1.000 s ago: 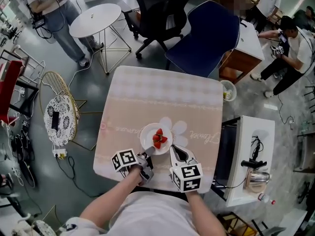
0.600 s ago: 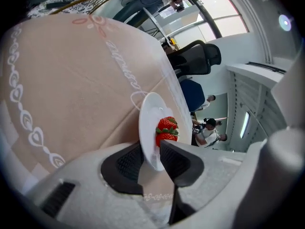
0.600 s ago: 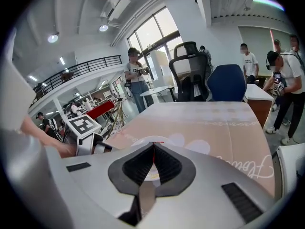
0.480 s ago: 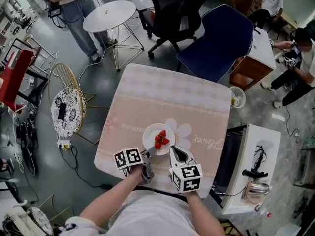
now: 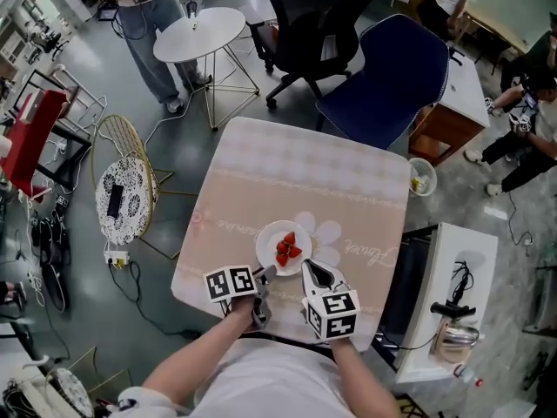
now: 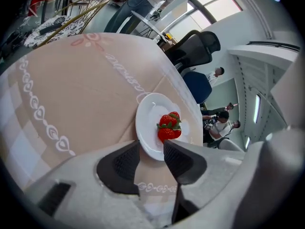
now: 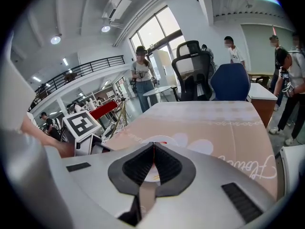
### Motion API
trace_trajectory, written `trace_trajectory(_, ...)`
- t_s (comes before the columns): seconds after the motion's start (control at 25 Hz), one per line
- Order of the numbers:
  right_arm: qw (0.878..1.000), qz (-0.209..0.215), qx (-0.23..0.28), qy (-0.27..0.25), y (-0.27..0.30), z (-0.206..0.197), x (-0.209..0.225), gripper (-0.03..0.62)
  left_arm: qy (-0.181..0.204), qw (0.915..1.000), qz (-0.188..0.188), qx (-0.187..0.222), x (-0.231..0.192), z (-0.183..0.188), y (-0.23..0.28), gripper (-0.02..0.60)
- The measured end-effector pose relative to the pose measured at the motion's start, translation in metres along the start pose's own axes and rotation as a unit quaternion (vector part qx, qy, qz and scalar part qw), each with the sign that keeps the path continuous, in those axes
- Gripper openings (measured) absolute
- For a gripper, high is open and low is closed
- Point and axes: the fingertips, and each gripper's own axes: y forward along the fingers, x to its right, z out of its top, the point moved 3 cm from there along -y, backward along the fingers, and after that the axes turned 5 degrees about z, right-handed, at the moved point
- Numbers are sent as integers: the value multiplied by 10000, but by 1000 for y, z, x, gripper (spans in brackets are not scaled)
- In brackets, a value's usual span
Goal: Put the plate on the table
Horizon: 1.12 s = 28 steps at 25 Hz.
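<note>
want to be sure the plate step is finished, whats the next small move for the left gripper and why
Probably draw the left gripper straight back, clear of the plate. The plate lies flat on the table with the strawberries on it. The jaws have just been opening and stand apart, with the near rim between them but unpressed.

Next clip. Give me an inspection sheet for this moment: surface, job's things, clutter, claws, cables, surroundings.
Surface: table, pink patterned top.
Job's things: plate with strawberries, resting on the table.
Clutter: nothing seen.
Claws: left claw open, jaws just been opening, plate rim between them, not clamped; right claw shut, empty.
Cables: cable on the floor, left.
Surroundings: blue chair, black chair, round table, people standing.
</note>
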Motion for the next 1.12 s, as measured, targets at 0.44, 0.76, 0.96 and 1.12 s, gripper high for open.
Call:
trace_trajectory(0.44,9989,-406,230,76,-11,-5,-38,5,879,9925,-827,196,15,4,-39,150)
trace_trajectory(0.76,9964,-696,487,10,-29,-11,-74,5,1531,9759,-1495,427,28,-8,-82,149)
trace_trajectory(0.96,9943,-849,649,17,-42,-16,-99,5,2232,9599,-1606,536,33,-22,-108,143)
trace_trajectory(1.12,9927,-922,781,-30,-50,-16,-118,5,2873,9423,-1564,710,34,-29,-126,109)
